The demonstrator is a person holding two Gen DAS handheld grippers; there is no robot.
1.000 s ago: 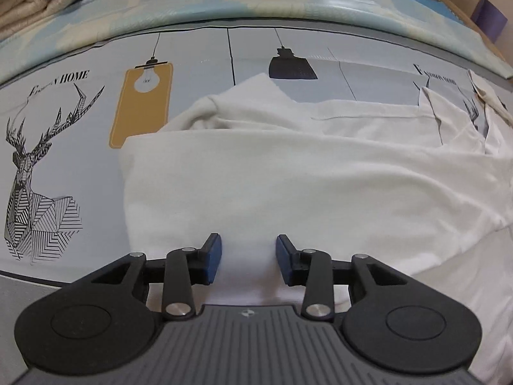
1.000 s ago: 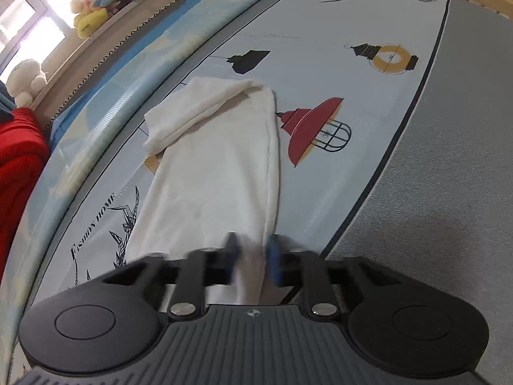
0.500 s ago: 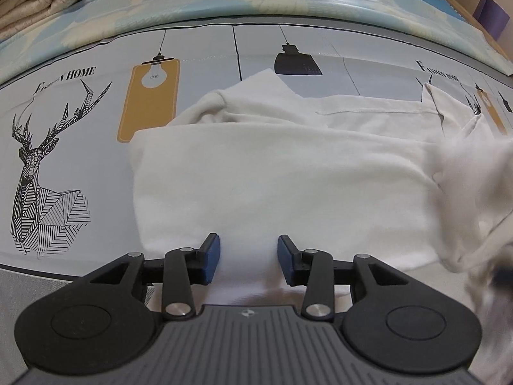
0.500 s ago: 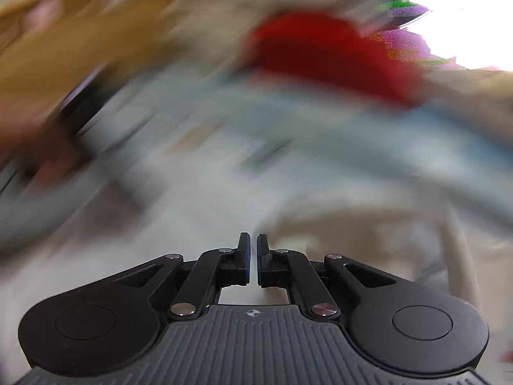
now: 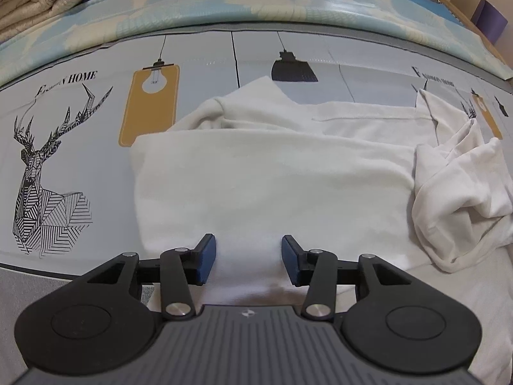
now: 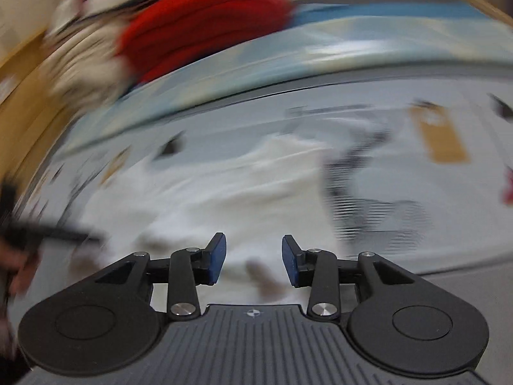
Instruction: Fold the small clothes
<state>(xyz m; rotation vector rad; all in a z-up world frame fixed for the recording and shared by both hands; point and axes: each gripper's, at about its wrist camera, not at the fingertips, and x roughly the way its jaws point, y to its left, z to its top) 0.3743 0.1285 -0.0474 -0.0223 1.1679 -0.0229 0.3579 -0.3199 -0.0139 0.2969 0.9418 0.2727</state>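
Note:
A white garment (image 5: pixel 272 176) lies spread across the printed bed sheet (image 5: pixel 80 128). Its right end is heaped in a loose bunch (image 5: pixel 458 192). My left gripper (image 5: pixel 248 250) hovers over the garment's near edge. Its jaws are opening, and the cloth lies below the gap with no pad pressing on it. The right wrist view is blurred by motion. There my right gripper (image 6: pixel 253 250) is over the same white garment (image 6: pixel 240 192), its jaws opening with nothing pinched between them.
A folded beige blanket (image 5: pixel 32 0) and a red blanket (image 6: pixel 205 22) lie at the far edge of the bed. A plain grey band of the sheet (image 6: pixel 449 288) runs along the near side. A blurred dark shape with a hand (image 6: pixel 16 256) shows at the left edge of the right wrist view.
The right gripper, shut on the garment's end, swung round and opened. That end now lies bunched on the right. The left jaws widened a little; the left hand stayed put.

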